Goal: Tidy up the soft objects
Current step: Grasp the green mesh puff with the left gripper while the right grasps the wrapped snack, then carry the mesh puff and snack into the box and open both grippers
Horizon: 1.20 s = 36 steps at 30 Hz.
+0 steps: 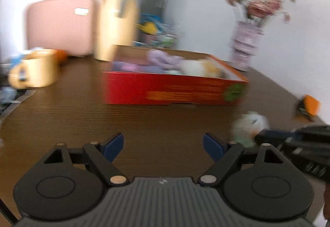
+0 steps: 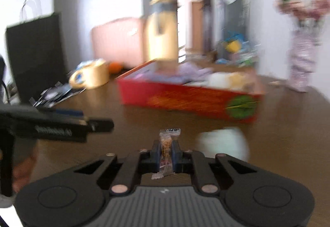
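Observation:
A red cardboard box [image 1: 171,90] stands open on the dark wooden table, with a purple plush [image 1: 163,57] and a white-and-orange plush [image 1: 200,67] inside. My left gripper [image 1: 163,144] is open above bare table in front of the box, nothing between its blue pads. A small white plush [image 1: 250,123] lies on the table to its right, and the tip of the right gripper [image 1: 266,134] is beside it. In the right wrist view my right gripper [image 2: 166,145] is shut on a small clear snack packet [image 2: 168,138]. The white plush [image 2: 224,142] lies just right of it, in front of the box [image 2: 185,99].
A yellow mug [image 1: 39,68], a tall yellow flask [image 1: 116,20] and a pink case [image 1: 59,24] stand at the back left. A vase of flowers [image 1: 245,47] stands behind the box on the right. A black paper bag [image 2: 35,55] stands far left. An orange-and-black item [image 1: 307,107] lies near the right edge.

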Available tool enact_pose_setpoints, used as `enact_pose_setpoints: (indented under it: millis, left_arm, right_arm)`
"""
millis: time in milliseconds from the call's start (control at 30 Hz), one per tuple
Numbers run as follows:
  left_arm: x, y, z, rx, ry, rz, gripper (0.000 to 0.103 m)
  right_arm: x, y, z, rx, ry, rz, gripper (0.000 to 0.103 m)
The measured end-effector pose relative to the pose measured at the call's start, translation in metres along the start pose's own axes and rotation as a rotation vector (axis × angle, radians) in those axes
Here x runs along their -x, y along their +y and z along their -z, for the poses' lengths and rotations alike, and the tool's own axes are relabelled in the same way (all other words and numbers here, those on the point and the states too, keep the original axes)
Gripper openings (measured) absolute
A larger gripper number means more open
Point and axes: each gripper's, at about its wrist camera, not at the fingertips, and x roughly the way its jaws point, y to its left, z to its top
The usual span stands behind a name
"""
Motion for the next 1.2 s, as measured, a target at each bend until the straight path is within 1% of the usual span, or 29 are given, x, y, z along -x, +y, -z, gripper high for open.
enact_pose_setpoints:
  millis: [67,133,167,233,300,333,367,400,433,467,500,533,600,667,800,933,1000,1100,1167,1200]
  left_arm:
    - [-0.012,-0.027,-0.001,-0.021,0.005,0.063,0.087]
    - [-0.027,-0.055,-0.003,-0.045,-0.007,0.114,0.099]
    - [-0.035,-0.068,-0.004,-0.050,-0.007,0.132,0.100]
    - [-0.057,-0.089,-0.007,-0.028,0.008,0.167,0.100]
    - [-0.075,-0.106,-0.008,0.000,0.040,0.179,0.099]
    - [-0.080,-0.112,-0.008,0.003,0.045,0.185,0.096]
    - [-0.084,-0.116,-0.008,0.006,0.048,0.186,0.090]
    - [-0.088,-0.120,-0.007,0.008,0.051,0.188,0.065]
    - [-0.091,-0.122,-0.007,0.010,0.057,0.189,0.047]
    - [-0.096,-0.123,-0.006,0.013,0.077,0.188,0.047]
    - [-0.098,-0.121,-0.007,0.011,0.094,0.197,0.044]
    - [-0.097,-0.120,-0.006,0.014,0.092,0.202,0.042]
    - [-0.090,-0.116,-0.005,0.006,0.082,0.202,0.041]
    - [-0.078,-0.110,-0.004,0.022,0.081,0.202,0.041]
    - [-0.034,-0.089,0.003,0.024,0.049,0.174,0.041]
    - [0.003,-0.066,0.005,0.042,0.009,0.132,0.041]
    - [0.014,-0.058,0.003,0.044,-0.015,0.116,0.041]
    - [0.018,-0.050,-0.005,0.051,-0.034,0.099,0.041]
    - [0.018,-0.045,-0.012,0.048,-0.045,0.106,0.041]
    - [0.017,-0.042,-0.021,0.044,-0.055,0.118,0.041]
  right_arm:
    - [0.026,-0.030,0.000,-0.047,-0.047,0.066,0.011]
    - [0.037,-0.060,0.000,-0.093,-0.060,0.129,0.011]
    - [0.039,-0.071,0.002,-0.114,-0.057,0.149,0.011]
    - [0.042,-0.087,0.008,-0.149,-0.048,0.166,0.011]
    - [0.042,-0.094,0.014,-0.161,-0.041,0.166,0.011]
    - [0.042,-0.096,0.017,-0.166,-0.040,0.158,0.011]
    - [0.043,-0.097,0.020,-0.173,-0.039,0.152,0.011]
    - [0.043,-0.098,0.022,-0.178,-0.038,0.148,0.011]
    - [0.043,-0.100,0.023,-0.184,-0.040,0.147,0.011]
    - [0.043,-0.102,0.024,-0.189,-0.040,0.149,0.011]
    - [0.043,-0.104,0.026,-0.195,-0.041,0.149,0.011]
    - [0.044,-0.104,0.027,-0.199,-0.043,0.147,0.011]
    - [0.044,-0.105,0.027,-0.200,-0.046,0.147,0.011]
    - [0.044,-0.101,0.027,-0.199,-0.047,0.138,0.011]
    - [0.048,-0.084,0.029,-0.171,-0.053,0.074,0.011]
    - [0.040,-0.064,0.029,-0.157,-0.041,0.009,0.011]
    - [0.035,-0.056,0.025,-0.156,-0.044,-0.004,0.011]
    - [0.031,-0.048,0.016,-0.157,-0.057,-0.028,0.011]
    - [0.027,-0.047,0.006,-0.158,-0.062,-0.047,0.011]
    - [0.024,-0.048,-0.002,-0.160,-0.067,-0.059,0.011]
